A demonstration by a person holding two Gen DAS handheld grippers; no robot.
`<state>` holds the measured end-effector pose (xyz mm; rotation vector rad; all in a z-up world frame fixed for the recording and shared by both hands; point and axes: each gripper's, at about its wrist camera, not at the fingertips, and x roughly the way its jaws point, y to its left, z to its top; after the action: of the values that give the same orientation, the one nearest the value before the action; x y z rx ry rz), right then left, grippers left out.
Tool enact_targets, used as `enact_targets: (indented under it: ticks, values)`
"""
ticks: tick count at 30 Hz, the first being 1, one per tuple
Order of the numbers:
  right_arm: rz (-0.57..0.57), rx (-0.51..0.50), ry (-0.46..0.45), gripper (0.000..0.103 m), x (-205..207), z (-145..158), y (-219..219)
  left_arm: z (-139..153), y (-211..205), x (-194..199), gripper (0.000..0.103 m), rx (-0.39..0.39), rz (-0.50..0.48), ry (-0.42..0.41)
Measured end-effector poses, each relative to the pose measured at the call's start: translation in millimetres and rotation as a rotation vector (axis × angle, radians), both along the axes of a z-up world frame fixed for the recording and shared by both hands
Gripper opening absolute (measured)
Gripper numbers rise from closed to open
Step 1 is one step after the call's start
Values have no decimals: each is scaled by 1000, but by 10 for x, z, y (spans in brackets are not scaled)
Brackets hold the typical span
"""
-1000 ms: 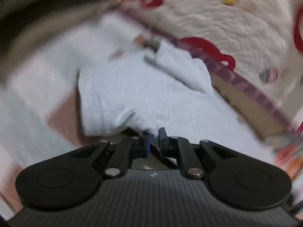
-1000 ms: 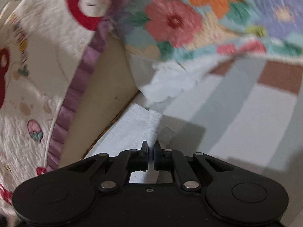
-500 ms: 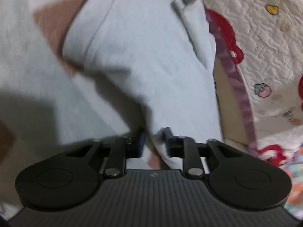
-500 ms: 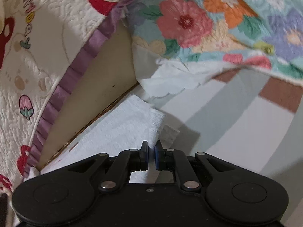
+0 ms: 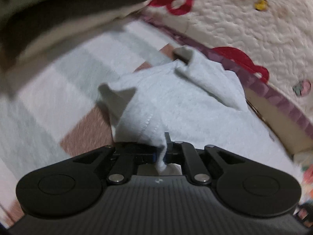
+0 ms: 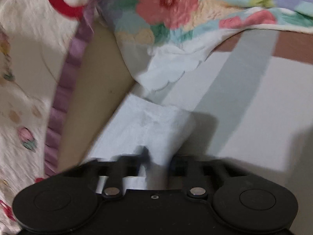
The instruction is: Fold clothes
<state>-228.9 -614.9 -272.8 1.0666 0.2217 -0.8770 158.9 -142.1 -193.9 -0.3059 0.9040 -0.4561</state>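
Left wrist view shows a pale blue garment (image 5: 176, 101) lying on a bed sheet (image 5: 58, 90) checked in grey, white and brown, its far side close to the sheet's edge under a quilted cover (image 5: 244, 25) with red shapes. The left gripper (image 5: 160, 153) is clamped on a stitched hem corner of the garment and holds that corner raised off the sheet, so the cloth peaks up toward the camera. A flap already lies doubled over along the garment's far side.

Right wrist view is blurred. Cloth of the same garment (image 6: 148, 125) runs between the fingers of the right gripper (image 6: 157, 156), which stand somewhat apart; whether they pinch it I cannot tell. A flowered blanket (image 6: 176, 5) lies beyond.

My reading: the fold is partway. One flap is over, a corner is lifted and not laid down, and the garment is not yet a neat flat packet.
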Motion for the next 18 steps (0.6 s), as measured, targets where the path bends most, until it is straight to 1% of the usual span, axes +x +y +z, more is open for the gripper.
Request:
enact_targets:
  ticks: [1,2,4,5,6,8,10,12,13,18]
  values:
    - [21,2,27,10,25,132,-25,41,-5,4,5,20,-1,-28]
    - [41,-14,34,10,20,281,-19,189,47,-66,5,15,-23,-65]
    - [78,-104,-20,9,-93,636,96,481,153,-207,5,4,-65,-136]
    - [91,-143,-37,9,-160,782,158,564,254,-275,5,-3,-64,-143]
    - [94,-161,-30,9,-246,841,221,561,352,-320,5,-15,-59,-120]
    - [90,-159,4,9,-424,829,319,549,544,-409,5,-38,-47,-73]
    - [104,-150,43,9,-590,732,432,412,671,-476,4,-46,-30,-18]
    - [149,-160,121,9,-630,640,547,317,691,-512,4,-17,-24,13]
    - [168,-165,147,9,-610,623,563,451,617,-423,4,-11,-28,-15]
    - [221,-176,140,10,-274,796,294,1120,247,22,4,23,-45,-156]
